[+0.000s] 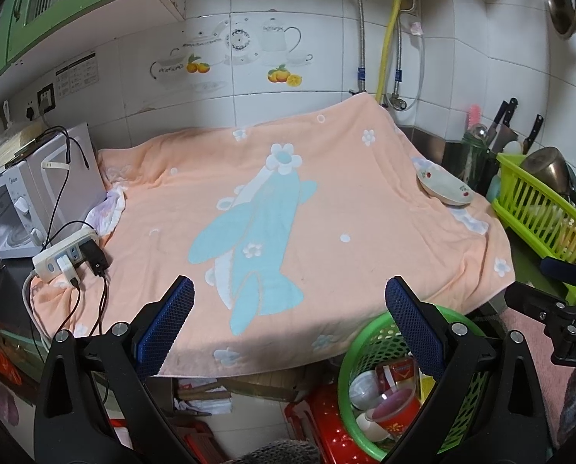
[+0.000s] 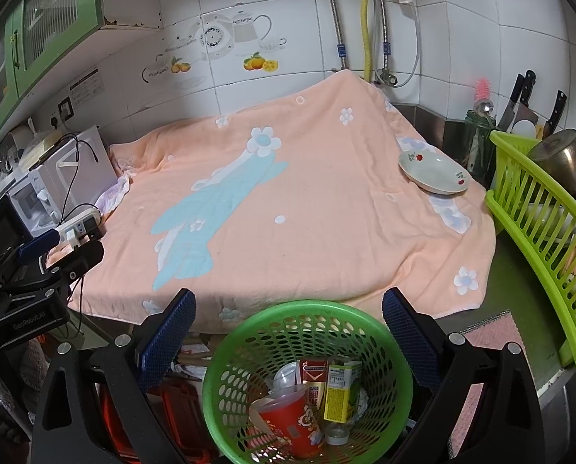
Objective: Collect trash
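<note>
A green mesh trash basket (image 2: 249, 332) stands below the counter's front edge, holding a red paper cup (image 2: 292, 421), a red carton (image 2: 314, 381), a yellow-green carton (image 2: 340, 390) and a clear lid. My right gripper (image 2: 288, 328) hangs open above the basket with nothing between its fingers. My left gripper (image 1: 290, 317) is open and empty too, over the front edge of the peach towel (image 1: 326, 201); the basket (image 1: 359, 348) sits low right of it. A white dish (image 2: 433, 172) rests on the towel's right side.
A microwave (image 1: 29, 193) and a power strip (image 1: 65, 255) with cables stand at the left. A lime dish rack (image 2: 535, 224) with a steel pot (image 2: 566, 158) and knives (image 2: 520, 96) stands at the right. Red plastic items (image 2: 179, 417) lie on the floor under the counter.
</note>
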Available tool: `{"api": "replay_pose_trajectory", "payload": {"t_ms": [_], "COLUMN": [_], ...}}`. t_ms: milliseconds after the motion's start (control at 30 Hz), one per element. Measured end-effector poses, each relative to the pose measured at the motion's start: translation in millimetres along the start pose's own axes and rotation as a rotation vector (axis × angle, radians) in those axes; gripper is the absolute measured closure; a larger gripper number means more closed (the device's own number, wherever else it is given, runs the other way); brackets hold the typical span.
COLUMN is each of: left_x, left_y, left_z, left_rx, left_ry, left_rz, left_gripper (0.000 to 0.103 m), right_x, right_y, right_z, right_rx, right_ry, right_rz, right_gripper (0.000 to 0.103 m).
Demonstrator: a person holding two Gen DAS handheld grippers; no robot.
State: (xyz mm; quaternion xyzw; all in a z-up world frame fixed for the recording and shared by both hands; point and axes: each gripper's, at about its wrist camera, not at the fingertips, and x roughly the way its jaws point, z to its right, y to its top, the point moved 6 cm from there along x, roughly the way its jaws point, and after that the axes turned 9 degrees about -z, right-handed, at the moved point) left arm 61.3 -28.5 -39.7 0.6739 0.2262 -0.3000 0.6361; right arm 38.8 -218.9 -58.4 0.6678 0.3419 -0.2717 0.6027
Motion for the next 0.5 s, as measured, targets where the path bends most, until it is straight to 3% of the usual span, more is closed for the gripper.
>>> {"api": "replay_pose_trajectory", "payload": {"t_ms": [500], "left_x": [2.0], "left_y": [-0.2], "left_z": [-2.1], "left_rx": [-0.016], "left_ry": [0.0], "left_rz": [-0.012], "left_gripper": [0.005], "right_x": [4.0], "right_y": [-0.4], "right_z": [0.6], "right_rx": [-0.001], "right_ry": [0.004], "right_rz": [-0.004], "right_gripper": [0.009]}}
